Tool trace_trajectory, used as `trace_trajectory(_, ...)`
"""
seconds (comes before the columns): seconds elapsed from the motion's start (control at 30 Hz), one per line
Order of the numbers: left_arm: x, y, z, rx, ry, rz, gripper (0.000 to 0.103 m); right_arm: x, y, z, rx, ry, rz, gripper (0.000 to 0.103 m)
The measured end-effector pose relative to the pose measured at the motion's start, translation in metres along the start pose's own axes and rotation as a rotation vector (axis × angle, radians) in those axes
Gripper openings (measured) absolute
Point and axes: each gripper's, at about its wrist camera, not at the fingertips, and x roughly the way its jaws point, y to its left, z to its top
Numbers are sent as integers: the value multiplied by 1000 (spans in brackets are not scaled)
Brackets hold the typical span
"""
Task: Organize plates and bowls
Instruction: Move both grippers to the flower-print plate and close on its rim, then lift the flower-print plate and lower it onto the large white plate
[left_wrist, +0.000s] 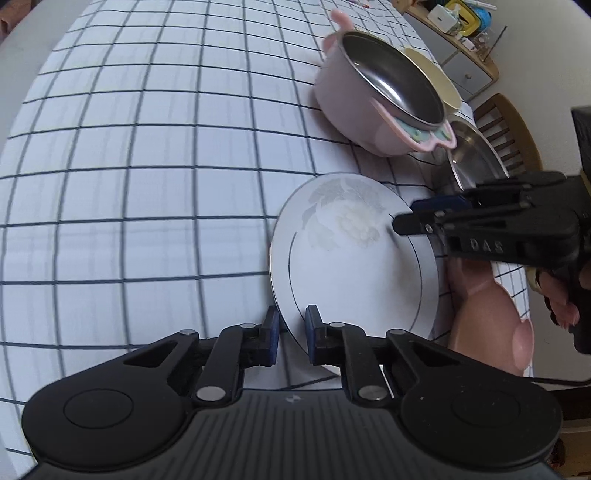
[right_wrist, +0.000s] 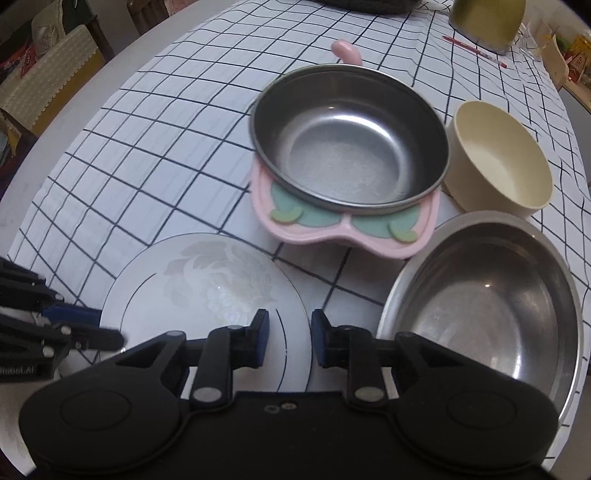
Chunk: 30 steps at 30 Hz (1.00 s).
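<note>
Evidently little is sorted yet: the round white floral plate (left_wrist: 354, 258) lies on the checked surface (left_wrist: 147, 184), both grippers at opposite rims. The left gripper (left_wrist: 291, 334) has its jaws nearly closed on the rim; the right gripper (right_wrist: 288, 338) stands narrowly apart astride its edge. The pink-handled steel bowl (right_wrist: 347, 147), cream bowl (right_wrist: 498, 162) and steel dish (right_wrist: 487, 310) sit unstacked.

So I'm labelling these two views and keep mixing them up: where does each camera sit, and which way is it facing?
Left wrist: on the left gripper, looking steeply down at the white plate whose rim sits between its pads; the right gripper enters from the right, some fingers behind it.
Right wrist: on the right gripper, looking down over the same plate's opposite rim toward the pink-handled bowl, cream bowl and steel bowl; left gripper at left.
Shared: plate, checked tablecloth, pink-handled bowl, each other's gripper.
</note>
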Motion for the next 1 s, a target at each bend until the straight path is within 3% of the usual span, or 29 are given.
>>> trace_trajectory(0.23, -8, 22, 9, -3, 6, -9, 14, -1, 15, -9, 17, -6, 39, 22)
trace_trajectory(0.6, -7, 23, 4, 8, 0, -8, 13, -2, -9, -29, 194, 8, 140, 15)
trace_trajectory(1.0, -25, 31, 5, 7, -53, -43, 11, -13, -24, -49, 372, -46, 243, 8)
